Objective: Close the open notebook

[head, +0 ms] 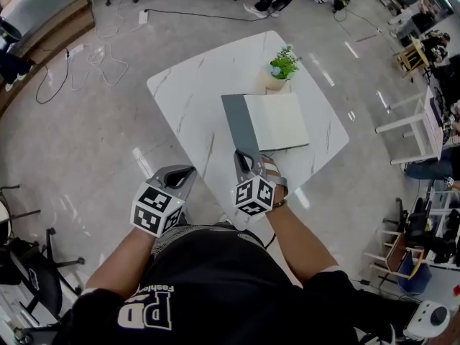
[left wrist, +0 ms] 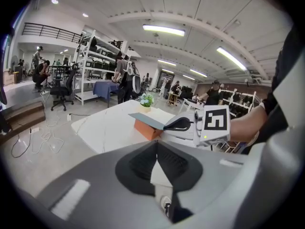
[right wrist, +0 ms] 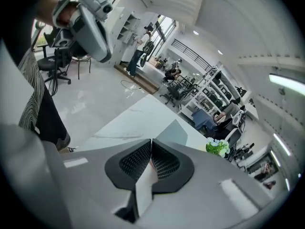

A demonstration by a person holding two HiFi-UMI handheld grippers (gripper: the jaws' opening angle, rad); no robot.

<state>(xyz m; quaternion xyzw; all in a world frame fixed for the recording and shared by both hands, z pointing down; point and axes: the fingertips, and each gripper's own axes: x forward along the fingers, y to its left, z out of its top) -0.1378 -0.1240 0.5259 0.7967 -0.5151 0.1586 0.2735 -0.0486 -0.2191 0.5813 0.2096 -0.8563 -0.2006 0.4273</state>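
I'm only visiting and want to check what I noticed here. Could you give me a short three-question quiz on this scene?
1. True or false: the left gripper holds the notebook.
2. What stands on the table at the notebook's far edge? A) potted plant B) mug C) lamp
3. Fill in: the right gripper is shut on the notebook's grey ____.
Key: 1 false; 2 A; 3 cover.
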